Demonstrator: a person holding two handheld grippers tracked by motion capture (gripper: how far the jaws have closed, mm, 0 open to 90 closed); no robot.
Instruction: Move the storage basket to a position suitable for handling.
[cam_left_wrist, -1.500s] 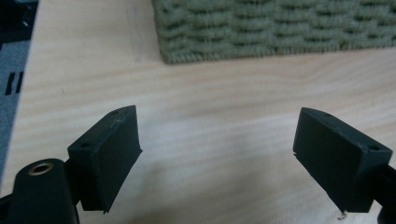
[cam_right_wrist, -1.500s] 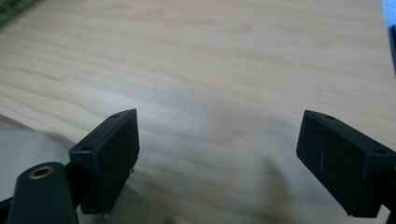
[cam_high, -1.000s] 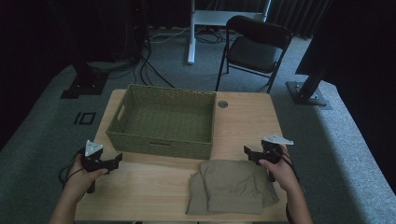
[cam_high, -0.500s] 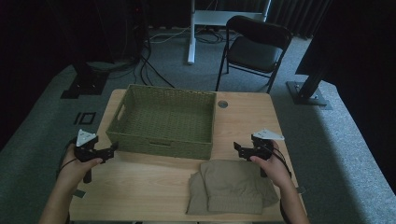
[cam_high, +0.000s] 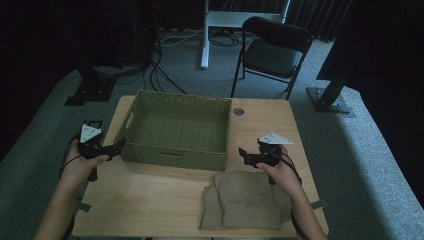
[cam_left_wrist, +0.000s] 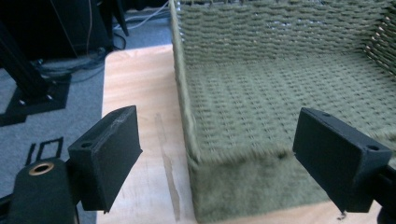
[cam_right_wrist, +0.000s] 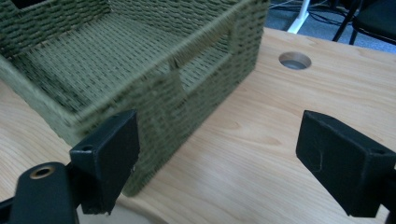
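High view: left claw (cam_high: 112, 148) at green woven basket (cam_high: 176, 131) near-left corner, right claw (cam_high: 246, 156) off its near-right corner; folded khaki garment (cam_high: 245, 200) on tabletop (cam_high: 150, 200) beside right hand.
Left gripper view: jaws spread, empty; corner between them, could snag weave, shove basket.
Right gripper view: jaws wide, empty; basket wall close, risk bump.

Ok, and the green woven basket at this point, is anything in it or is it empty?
Empty. The basket shows bare woven floor in the high view and in both gripper views; the folded cloth lies outside it on the table.
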